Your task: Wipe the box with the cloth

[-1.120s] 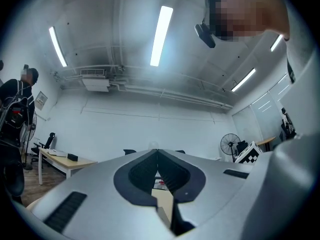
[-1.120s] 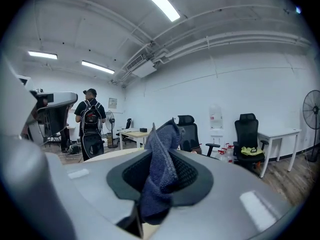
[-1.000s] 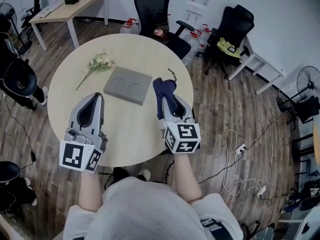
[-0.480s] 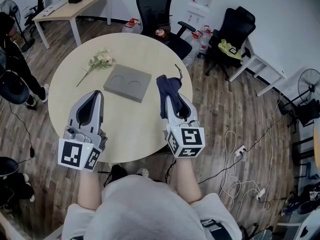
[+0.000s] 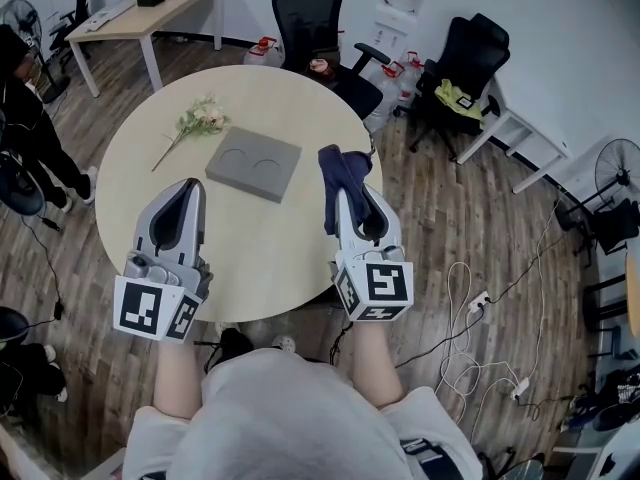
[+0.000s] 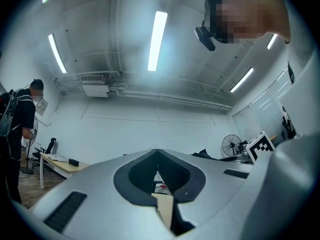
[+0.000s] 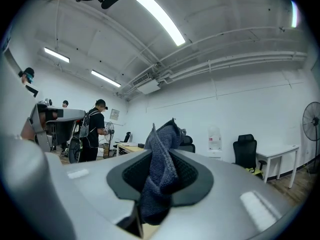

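1. Head view: a flat grey square box with two round recesses (image 5: 254,165) lies mid-way across the round pale wooden bench (image 5: 270,268). It sits just left of, and slightly farther than, the right gripper (image 5: 341,196), which carries a dark blue terry cloth (image 5: 340,171). The left gripper (image 5: 188,186) hovers near-left of the box.
2. Left gripper view: the jaws are pressed together with nothing between them, aimed above the bench.
3. Right gripper view: the jaws clamp the bunched cloth, and its free end stands up past the tips.

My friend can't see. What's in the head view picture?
The right gripper holds a dark blue cloth in its jaws over a round table, right of a flat grey box. The left gripper is shut and empty. Flowers lie by the box.
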Tool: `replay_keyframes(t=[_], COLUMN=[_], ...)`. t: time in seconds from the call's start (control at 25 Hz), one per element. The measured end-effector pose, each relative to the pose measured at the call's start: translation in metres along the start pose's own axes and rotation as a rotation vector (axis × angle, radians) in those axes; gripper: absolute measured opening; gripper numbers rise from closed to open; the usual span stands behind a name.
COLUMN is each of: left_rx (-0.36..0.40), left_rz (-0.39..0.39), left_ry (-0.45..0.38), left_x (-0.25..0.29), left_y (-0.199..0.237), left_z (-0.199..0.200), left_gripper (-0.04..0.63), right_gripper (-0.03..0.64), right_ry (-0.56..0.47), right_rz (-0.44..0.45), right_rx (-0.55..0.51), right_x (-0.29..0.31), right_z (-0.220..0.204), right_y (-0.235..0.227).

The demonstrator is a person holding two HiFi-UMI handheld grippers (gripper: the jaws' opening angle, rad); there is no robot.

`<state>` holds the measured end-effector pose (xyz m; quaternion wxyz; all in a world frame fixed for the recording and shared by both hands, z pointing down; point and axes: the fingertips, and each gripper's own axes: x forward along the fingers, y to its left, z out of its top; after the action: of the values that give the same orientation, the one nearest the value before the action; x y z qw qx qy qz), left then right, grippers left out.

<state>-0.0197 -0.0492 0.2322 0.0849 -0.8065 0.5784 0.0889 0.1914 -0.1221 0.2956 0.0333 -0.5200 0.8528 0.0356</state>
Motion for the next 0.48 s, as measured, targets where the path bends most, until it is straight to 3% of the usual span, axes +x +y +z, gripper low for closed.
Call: replay_keyframes(t=[0.48], left_rx=[0.001], left_rz=[0.009], left_ry=[-0.004], left_x=[-0.0070], left_y=[-0.0055], left_z=[0.0026], left_gripper=[0.008], right_gripper=[0.097], right_ry=[-0.029], right_rz=[0.010], right_rx=[-0.004], right_x=[-0.0065], right_z=[0.0084], right_y=[0.0028])
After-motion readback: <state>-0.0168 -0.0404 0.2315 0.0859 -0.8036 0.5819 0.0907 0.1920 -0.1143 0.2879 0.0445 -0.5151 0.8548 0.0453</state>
